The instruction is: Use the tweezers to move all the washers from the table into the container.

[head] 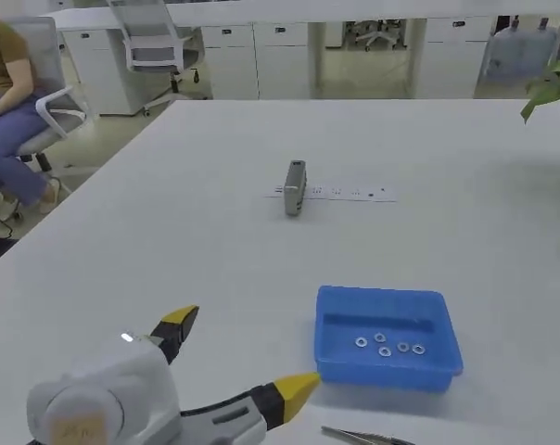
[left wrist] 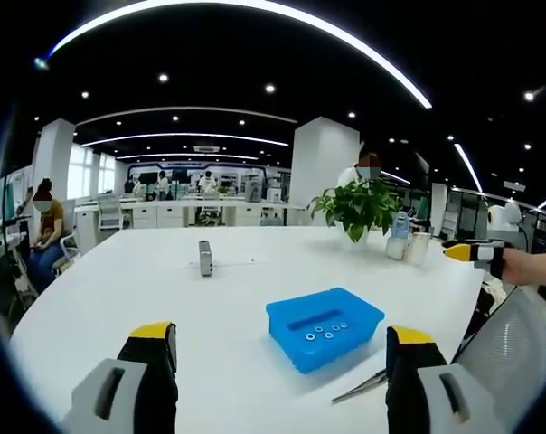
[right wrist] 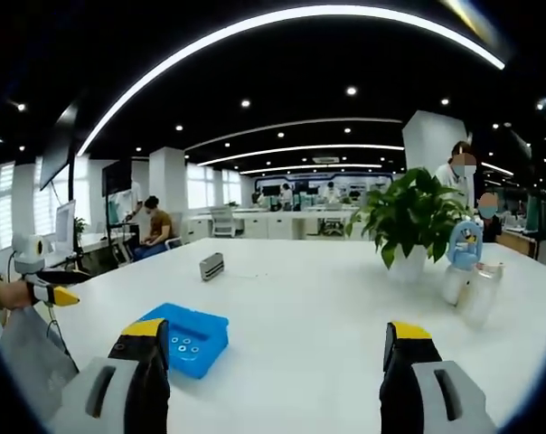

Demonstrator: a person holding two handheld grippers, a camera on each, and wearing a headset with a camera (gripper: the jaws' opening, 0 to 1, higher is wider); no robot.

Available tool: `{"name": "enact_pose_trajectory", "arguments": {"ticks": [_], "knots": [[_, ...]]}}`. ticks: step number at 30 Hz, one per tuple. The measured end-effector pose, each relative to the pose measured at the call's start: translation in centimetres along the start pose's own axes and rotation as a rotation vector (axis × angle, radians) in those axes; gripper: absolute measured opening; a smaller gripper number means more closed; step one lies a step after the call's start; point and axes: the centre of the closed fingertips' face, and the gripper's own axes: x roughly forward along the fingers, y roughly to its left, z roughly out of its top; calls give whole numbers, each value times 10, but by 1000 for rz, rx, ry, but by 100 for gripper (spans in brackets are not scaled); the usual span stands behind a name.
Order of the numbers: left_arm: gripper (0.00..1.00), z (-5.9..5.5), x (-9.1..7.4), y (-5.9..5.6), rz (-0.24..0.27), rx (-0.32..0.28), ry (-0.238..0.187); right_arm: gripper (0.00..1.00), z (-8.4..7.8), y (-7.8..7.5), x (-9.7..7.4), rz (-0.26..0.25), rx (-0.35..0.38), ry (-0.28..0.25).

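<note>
A blue container (head: pixel 388 366) stands on the white table (head: pixel 215 260), with several washers (head: pixel 388 345) lying in it. Metal tweezers (head: pixel 363 435) lie on the table just in front of it, near the front edge. My left gripper (head: pixel 241 352) is low at the front left, open and empty, pointing towards the container (left wrist: pixel 324 327) with the tweezers (left wrist: pixel 359 388) beside its right jaw. My right gripper (right wrist: pixel 273 330) is open and empty, off to the right of the container (right wrist: pixel 184 339). It appears at the far right edge of the left gripper view (left wrist: pixel 472 251).
A small grey device (head: pixel 295 187) stands mid-table on a white strip (head: pixel 340 193). A potted plant (right wrist: pixel 409 217) and bottles (right wrist: pixel 463 262) sit towards the table's right end. A person sits on a chair (head: pixel 2 102) off the left side.
</note>
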Motion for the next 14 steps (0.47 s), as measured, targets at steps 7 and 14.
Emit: {"name": "enact_pose_trajectory", "arguments": {"ticks": [7, 14], "knots": [[99, -1, 0, -1, -4, 3, 6, 99, -6, 2, 1, 6, 0, 21], [99, -1, 0, -2, -5, 3, 13, 99, -12, 2, -2, 5, 7, 36]]}}
